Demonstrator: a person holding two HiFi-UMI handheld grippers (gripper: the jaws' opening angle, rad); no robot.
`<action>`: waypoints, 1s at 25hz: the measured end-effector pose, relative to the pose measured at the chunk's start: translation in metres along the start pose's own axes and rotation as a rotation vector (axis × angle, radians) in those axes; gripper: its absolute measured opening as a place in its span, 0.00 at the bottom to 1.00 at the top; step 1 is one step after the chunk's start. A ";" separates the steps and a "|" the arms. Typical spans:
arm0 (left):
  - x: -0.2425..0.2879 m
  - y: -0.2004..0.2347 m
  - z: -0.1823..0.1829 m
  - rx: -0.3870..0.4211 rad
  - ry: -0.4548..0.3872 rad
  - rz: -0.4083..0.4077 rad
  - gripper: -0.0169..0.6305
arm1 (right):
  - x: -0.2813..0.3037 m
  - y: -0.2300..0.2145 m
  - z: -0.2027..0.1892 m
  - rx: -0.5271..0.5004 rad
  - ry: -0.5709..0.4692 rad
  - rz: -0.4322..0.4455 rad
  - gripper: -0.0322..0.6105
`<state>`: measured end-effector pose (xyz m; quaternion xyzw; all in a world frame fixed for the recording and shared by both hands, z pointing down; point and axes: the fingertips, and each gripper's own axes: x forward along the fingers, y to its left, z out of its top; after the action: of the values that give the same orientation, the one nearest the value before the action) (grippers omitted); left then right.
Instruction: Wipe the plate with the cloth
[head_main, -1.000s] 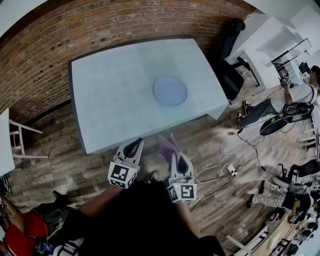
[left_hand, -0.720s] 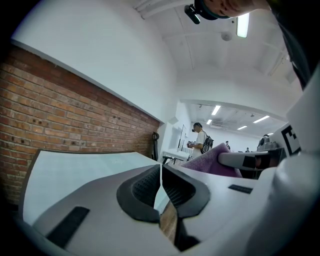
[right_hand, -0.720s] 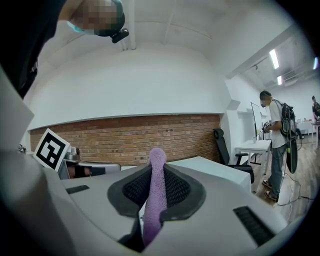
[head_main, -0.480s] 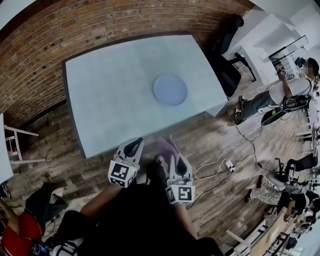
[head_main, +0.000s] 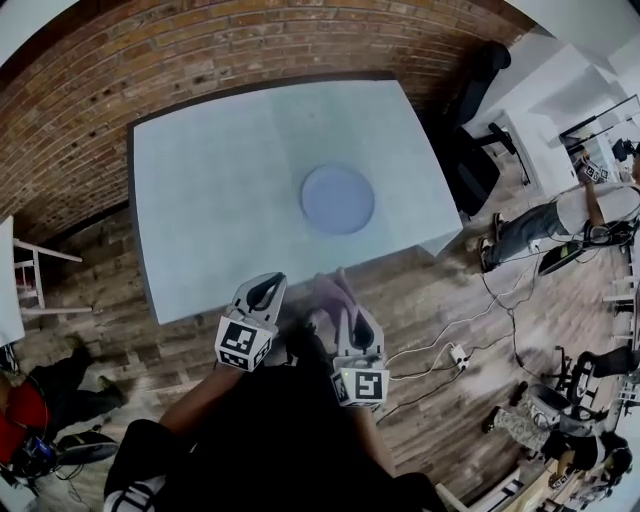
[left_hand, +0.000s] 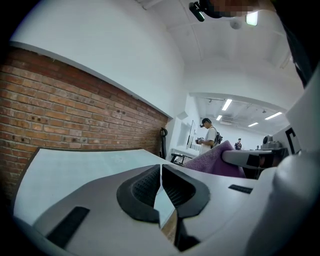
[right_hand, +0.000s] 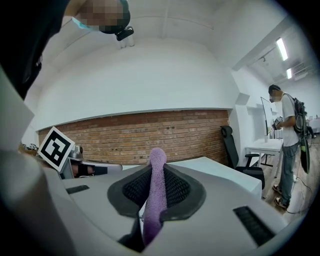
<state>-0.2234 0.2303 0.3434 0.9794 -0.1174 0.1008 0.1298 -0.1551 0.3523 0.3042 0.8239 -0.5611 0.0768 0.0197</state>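
— Pale blue, the bench (head_main: 210, 190). What is left of it?

— A brick wall (head_main: 200, 50) curves round its far side, and a white stool (head_main: 35, 270) stands at the left edge on the wooden floor (head_main: 440, 290).

— And the left claw (head_main: 266, 288)?

— It hangs off the bench's near edge, over the floor. Its own view shows the left claw (left_hand: 161, 170) clenched, with the two dark pads (left_hand: 142, 187) together and nothing between them. Only a thin slit stays open lower down, and the bench top shows through it.

— Where is the plate (head_main: 338, 199)?

— It lies flat on the bench, right of the middle and nearer the front edge than the wall. It is round, bluish and bare, and well apart from both claws.

— And the cloth (head_main: 332, 292)?

— It is purple and sits in the right claw (head_main: 346, 300), just right of the left one and also off the bench's near edge. In its own view the right claw (right_hand: 158, 167) is clamped on the cloth (right_hand: 154, 205). A fuzzy fold stands up between the pads and pokes out above them. The cloth touches neither plate nor bench.

— What is further right?

— A black office chair (head_main: 470, 100) stands past the bench's right corner. Cables (head_main: 458, 353) trail over the floor, and a person (head_main: 590, 210) stands by the white desks at the far right.
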 end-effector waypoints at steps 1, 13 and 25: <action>0.010 -0.002 0.001 -0.004 0.003 0.013 0.09 | 0.005 -0.009 0.001 -0.006 0.003 0.019 0.14; 0.105 -0.010 0.005 -0.010 0.035 0.197 0.09 | 0.063 -0.104 0.012 -0.002 -0.012 0.206 0.14; 0.155 0.026 -0.011 -0.098 0.088 0.228 0.09 | 0.127 -0.113 0.010 -0.017 0.005 0.259 0.14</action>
<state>-0.0845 0.1778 0.3950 0.9469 -0.2267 0.1520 0.1700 -0.0033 0.2757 0.3193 0.7441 -0.6634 0.0760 0.0180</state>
